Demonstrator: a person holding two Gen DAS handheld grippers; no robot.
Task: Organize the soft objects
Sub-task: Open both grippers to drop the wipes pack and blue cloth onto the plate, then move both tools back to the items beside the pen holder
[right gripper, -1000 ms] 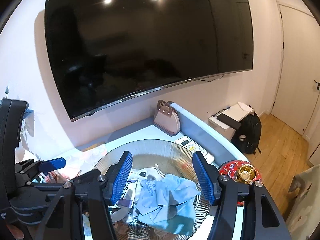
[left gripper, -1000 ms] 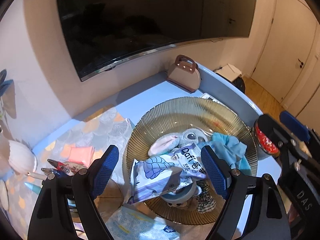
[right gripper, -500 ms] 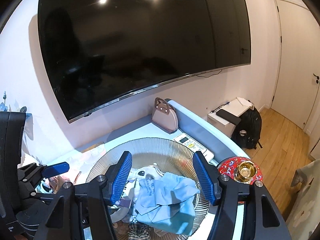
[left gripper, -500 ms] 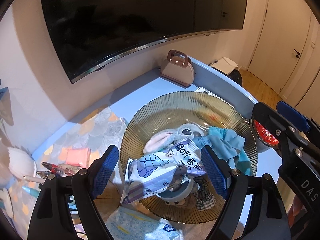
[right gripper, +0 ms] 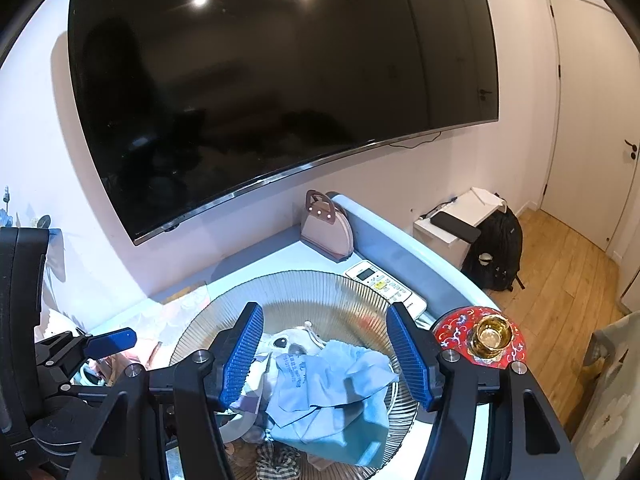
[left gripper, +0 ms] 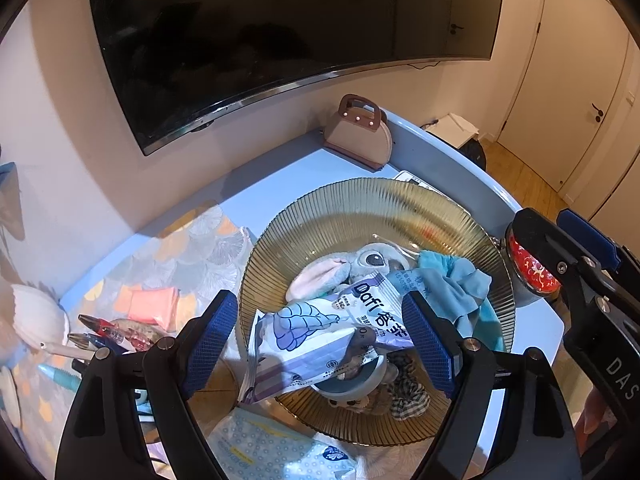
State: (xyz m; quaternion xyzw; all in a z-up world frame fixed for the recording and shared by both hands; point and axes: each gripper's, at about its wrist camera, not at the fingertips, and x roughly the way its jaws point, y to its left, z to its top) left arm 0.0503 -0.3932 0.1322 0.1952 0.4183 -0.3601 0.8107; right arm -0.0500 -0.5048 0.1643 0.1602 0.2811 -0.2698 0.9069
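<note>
A ribbed amber glass bowl (left gripper: 360, 208) on the blue table holds a grey plush rabbit (left gripper: 340, 268), a white and purple Dafi tissue pack (left gripper: 320, 328), a light blue cloth (left gripper: 460, 284) and a checked scrunchie (left gripper: 408, 398). My left gripper (left gripper: 320, 340) is open and empty, raised above the tissue pack. My right gripper (right gripper: 326, 354) is open and empty, raised above the blue cloth (right gripper: 328, 396) in the bowl (right gripper: 304, 288). The plush (right gripper: 288, 340) is partly hidden under the cloth.
A pink handbag (left gripper: 358, 134) stands at the back by the wall under a large TV (right gripper: 280, 80). A remote (right gripper: 386, 284) lies behind the bowl. A red lidded jar (right gripper: 480, 336) stands right of it. Pens (left gripper: 104, 332), pink sachets (left gripper: 152, 304) and a patterned pack (left gripper: 276, 448) lie left and front.
Both grippers have lifted and drawn back a little from the bowl, staying open. The things in the bowl have not moved.
</note>
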